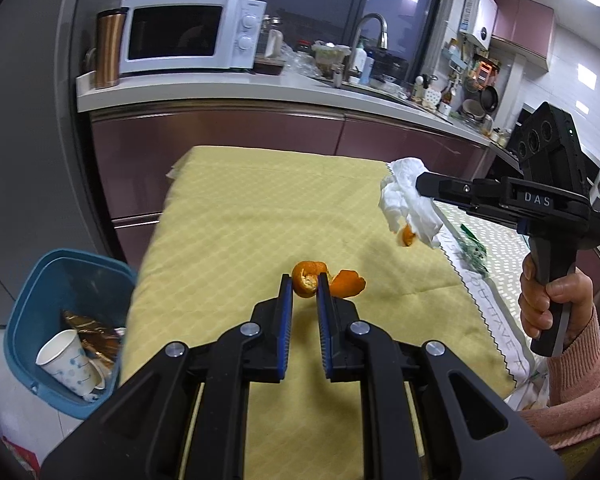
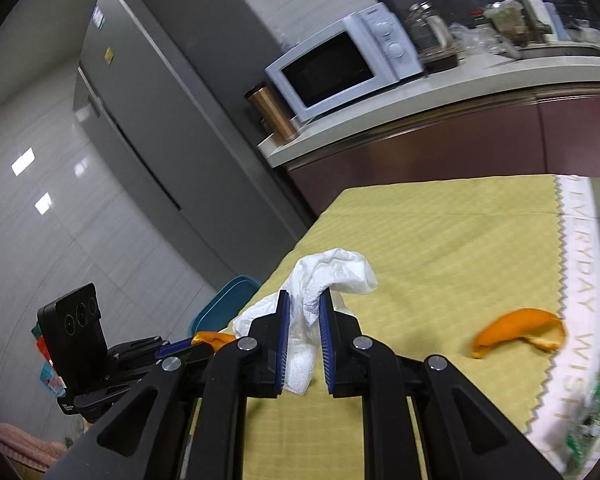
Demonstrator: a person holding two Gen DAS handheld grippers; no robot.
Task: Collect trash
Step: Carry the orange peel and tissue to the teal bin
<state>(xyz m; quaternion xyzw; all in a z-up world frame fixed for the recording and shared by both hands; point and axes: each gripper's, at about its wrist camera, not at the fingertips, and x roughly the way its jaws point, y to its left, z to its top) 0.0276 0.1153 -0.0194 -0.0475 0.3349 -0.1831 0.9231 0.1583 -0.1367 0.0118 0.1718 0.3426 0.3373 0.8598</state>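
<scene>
1. My left tool (image 1: pixel 305 280) is clamped narrow on a curled piece of orange peel (image 1: pixel 306 276), held above the table covered in a yellow quilted cloth (image 1: pixel 228 216).
2. My right tool (image 2: pixel 305 300) is pinched tight on a crumpled white paper tissue (image 2: pixel 332 270); in the left wrist view a small scrap of peel (image 1: pixel 407 236) hangs among its folds and looks loosely caught.
3. The blue plastic trash bin (image 1: pixel 28 280) stands on the floor just off the table's left edge, already holding a white paper cup (image 1: pixel 70 360) and a shiny brown wrapper (image 1: pixel 90 330).
4. To do this well, I judge each load should be carried fully past the table edge and over the bin mouth before letting go, left first since it is nearer.
5. I would keep the tissue level, so the scrap does not drop early.
6. Another orange peel strip (image 2: pixel 520 330) lies on the cloth near the white lettered border (image 2: pixel 580 300), still to be gathered.
7. The cloth between the tools is bare, so there is room to cross without collision.
</scene>
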